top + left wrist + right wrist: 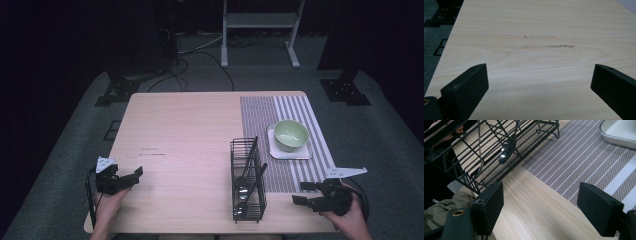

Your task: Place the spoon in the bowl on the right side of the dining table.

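- Black wire cutlery basket [248, 180] lies on its side on the wooden table [180, 130], its long axis running away from the person, spoons [243, 192] inside.
- Right gripper [306, 193], jaws spread and empty, sits just to the basket's right, pointing at it.
- Left gripper [134, 176], also released and empty, is well apart on the far side, so the right hand looks better placed.

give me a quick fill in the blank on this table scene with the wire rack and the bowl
1. The green bowl sits on a white ____.
2. The black wire rack holds two ____.
3. The right gripper has its jaws ____.
4. The striped placemat lies on the table's ____ side.

Missing words: plate; spoons; open; right
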`<state>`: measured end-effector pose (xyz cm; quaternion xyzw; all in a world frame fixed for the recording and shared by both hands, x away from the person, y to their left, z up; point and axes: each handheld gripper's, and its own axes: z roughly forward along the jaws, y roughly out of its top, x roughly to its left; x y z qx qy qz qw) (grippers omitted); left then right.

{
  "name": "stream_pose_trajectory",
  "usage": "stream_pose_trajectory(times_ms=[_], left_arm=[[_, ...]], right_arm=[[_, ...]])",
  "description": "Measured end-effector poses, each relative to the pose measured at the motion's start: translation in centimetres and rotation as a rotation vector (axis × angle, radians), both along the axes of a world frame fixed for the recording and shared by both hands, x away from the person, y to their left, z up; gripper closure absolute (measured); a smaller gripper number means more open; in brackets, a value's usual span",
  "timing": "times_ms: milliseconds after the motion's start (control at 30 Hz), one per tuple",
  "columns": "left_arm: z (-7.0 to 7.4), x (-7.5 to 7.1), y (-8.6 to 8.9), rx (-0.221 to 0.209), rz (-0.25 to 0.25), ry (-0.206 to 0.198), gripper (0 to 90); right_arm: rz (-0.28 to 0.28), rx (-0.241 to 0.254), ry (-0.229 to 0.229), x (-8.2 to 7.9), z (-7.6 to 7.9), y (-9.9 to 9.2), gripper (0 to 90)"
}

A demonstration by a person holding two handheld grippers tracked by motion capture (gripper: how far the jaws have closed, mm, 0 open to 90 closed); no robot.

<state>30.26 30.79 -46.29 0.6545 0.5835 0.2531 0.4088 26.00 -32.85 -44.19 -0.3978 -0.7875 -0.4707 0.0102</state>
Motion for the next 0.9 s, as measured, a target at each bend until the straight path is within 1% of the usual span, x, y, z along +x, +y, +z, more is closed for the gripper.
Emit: stream_pose_trajectory(times_ms=[100, 433, 600, 900], left_arm=[[0.0, 0.0, 0.0, 0.003, 0.000, -0.001, 0.4], [0.0, -0.1, 0.0, 0.006, 0.000, -0.002, 0.4], [0.0, -0.1, 0.0, 0.007, -0.001, -0.002, 0.4], [0.0, -0.1, 0.0, 0.010, -0.004, -0.004, 0.4]], right_arm=[[0.012, 0.002, 0.002, 0.1, 0.3, 0.3, 20.5], [0.064, -0.021, -0.006, 0.4, 2.0, 2.1, 20.5], [0.086, -0.007, -0.013, 0.5, 2.8, 2.7, 20.7], [0.129, 0.021, -0.011, 0.7, 4.0, 3.8, 21.8]])
